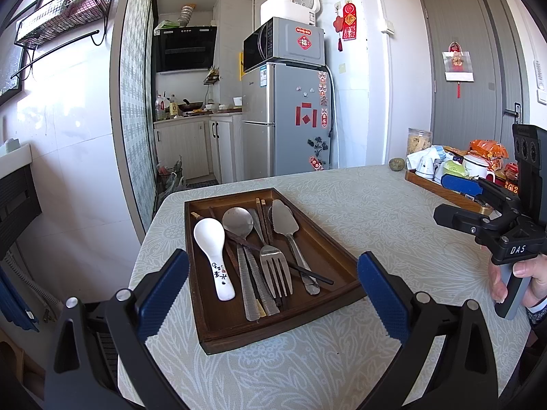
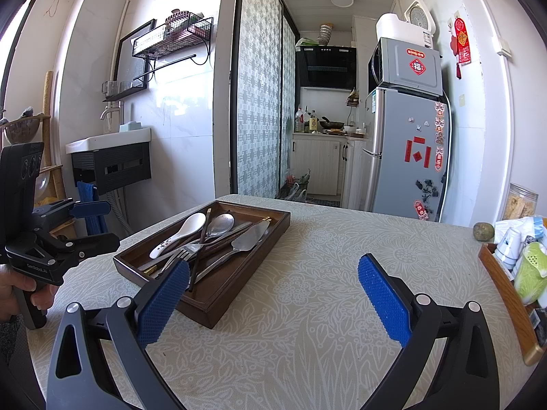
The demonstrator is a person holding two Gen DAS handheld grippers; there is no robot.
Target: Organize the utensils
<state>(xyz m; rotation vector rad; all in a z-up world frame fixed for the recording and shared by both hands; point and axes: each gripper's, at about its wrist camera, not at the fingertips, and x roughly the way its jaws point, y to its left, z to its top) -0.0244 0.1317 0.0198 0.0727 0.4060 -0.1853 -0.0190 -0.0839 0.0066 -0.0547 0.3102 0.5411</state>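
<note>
Lying btwn wide left claw (image 1: 273,294) tips: utensil tray (image 1: 201,314).

Left gripper (image 1: 273,294) hangs low with its jaws spread wide — the blue ribbed pads (image 1: 164,295) stand far apart with nothing clamped between them. Right gripper (image 2: 273,302) is in the same pose, pads (image 2: 384,300) splayed and empty. Each unit shows in the other's camera — the right hand (image 1: 523,282) wraps its grey handle, and the left hand (image 2: 15,292) grips its handle at the frame edge.
</note>
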